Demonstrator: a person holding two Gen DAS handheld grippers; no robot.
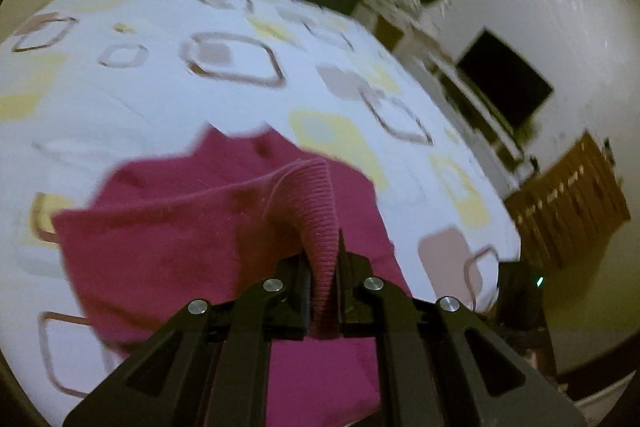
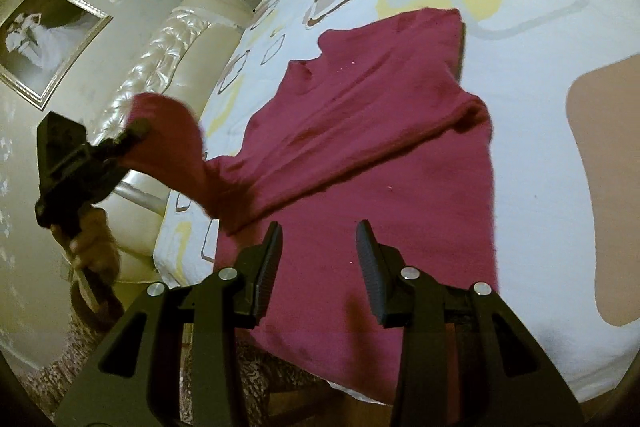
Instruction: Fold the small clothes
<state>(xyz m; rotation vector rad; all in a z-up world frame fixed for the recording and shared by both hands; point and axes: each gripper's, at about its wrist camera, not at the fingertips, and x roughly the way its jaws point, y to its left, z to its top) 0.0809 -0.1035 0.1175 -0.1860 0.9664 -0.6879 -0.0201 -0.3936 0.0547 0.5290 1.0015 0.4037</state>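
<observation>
A magenta knit sweater (image 1: 180, 227) lies on a bed with a white patterned sheet (image 1: 160, 99). My left gripper (image 1: 322, 267) is shut on the sweater's ribbed cuff (image 1: 316, 211) and holds the sleeve up off the bed. In the right wrist view the sweater (image 2: 380, 147) lies spread on the sheet (image 2: 540, 147), and the left gripper (image 2: 136, 131) holds the lifted sleeve (image 2: 168, 131) at the left, beyond the bed edge. My right gripper (image 2: 318, 239) is open and empty, just above the sweater's near part.
A padded cream headboard (image 2: 180, 59) and a framed picture (image 2: 44, 43) are at the left in the right wrist view. A dark screen (image 1: 504, 83) and a wooden dresser (image 1: 568, 207) stand past the bed's right edge. Patterned carpet (image 2: 260, 379) lies below.
</observation>
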